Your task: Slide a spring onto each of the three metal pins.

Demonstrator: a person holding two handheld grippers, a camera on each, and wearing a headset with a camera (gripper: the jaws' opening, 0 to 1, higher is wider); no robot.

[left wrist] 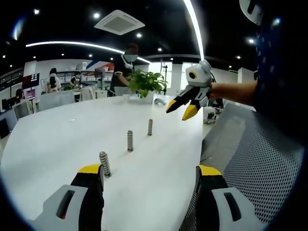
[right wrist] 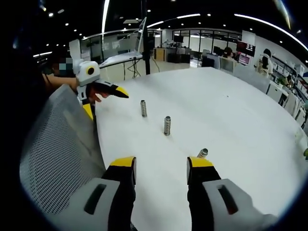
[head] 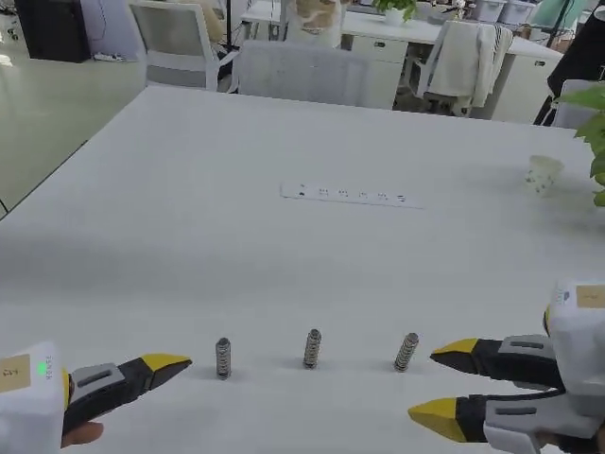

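Left gripper (left wrist: 149, 169): white housing, green light, tan label, black jaws with grey insets, yellow tips.
Right gripper (head: 442, 381): white housing, tan label, matching jaws.

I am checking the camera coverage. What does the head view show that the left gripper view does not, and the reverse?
Extra in the head view: a pale jacket hung on a chair. Extra in the left gripper view: a ceiling vent and a standing person. Both: the white table, three upright springs, a plant, the left gripper and the right gripper, fingers open.
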